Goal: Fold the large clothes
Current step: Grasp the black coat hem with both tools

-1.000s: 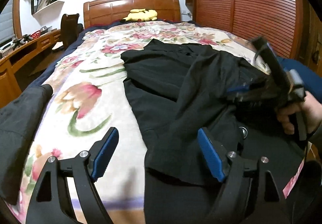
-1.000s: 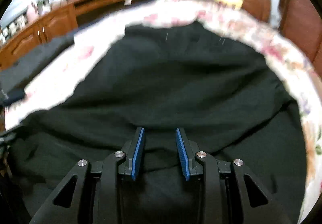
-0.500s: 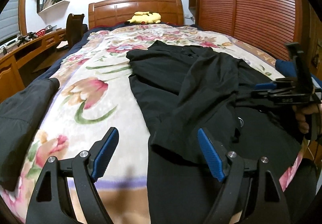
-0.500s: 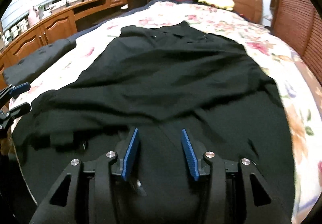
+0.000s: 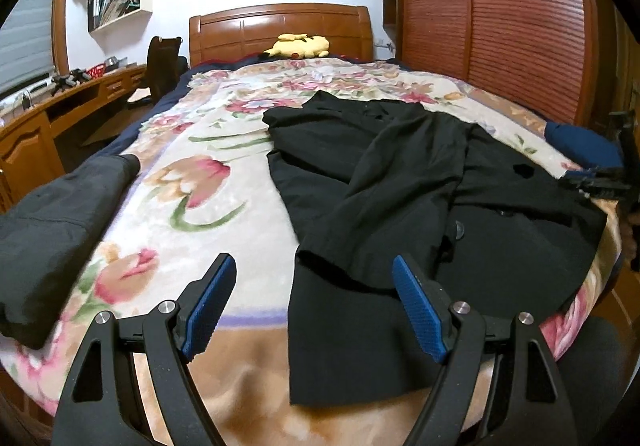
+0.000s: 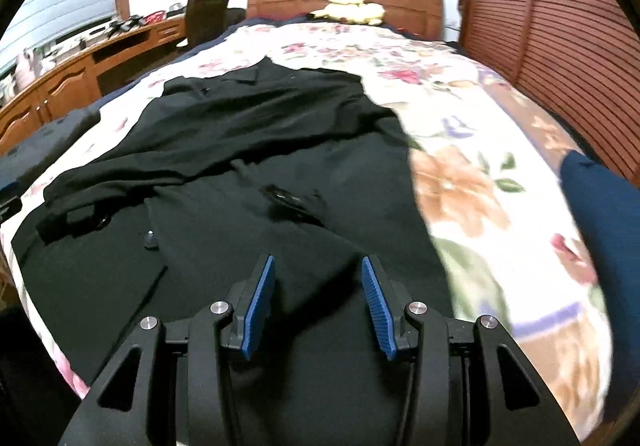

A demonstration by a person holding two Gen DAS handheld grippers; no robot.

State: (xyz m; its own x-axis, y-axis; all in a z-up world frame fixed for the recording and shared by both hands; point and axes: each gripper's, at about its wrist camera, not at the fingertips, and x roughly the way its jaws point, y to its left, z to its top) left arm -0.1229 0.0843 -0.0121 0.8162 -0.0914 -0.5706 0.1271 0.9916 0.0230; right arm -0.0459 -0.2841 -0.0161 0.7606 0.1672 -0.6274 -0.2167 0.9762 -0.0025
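Note:
A large black coat (image 5: 384,181) lies spread on the floral bedspread (image 5: 192,197), one sleeve folded across its front toward the near hem. It also shows in the right wrist view (image 6: 256,173), with dark buttons on it. My left gripper (image 5: 312,302) is open wide and empty, above the coat's near left hem. My right gripper (image 6: 318,304) is open and empty above the coat's near right side. In the left wrist view the right gripper (image 5: 600,177) sits at the far right edge of the bed.
A folded dark garment (image 5: 52,230) lies at the bed's left edge. A blue cloth (image 6: 600,205) lies at the right edge. A yellow plush toy (image 5: 300,45) rests by the wooden headboard (image 5: 280,29). A wooden desk (image 5: 60,113) stands left, a slatted wardrobe (image 5: 500,25) right.
Both grippers have pulled back toward the foot of the bed. The right gripper has opened wider and drawn off to the right; the sleeve lies released across the coat.

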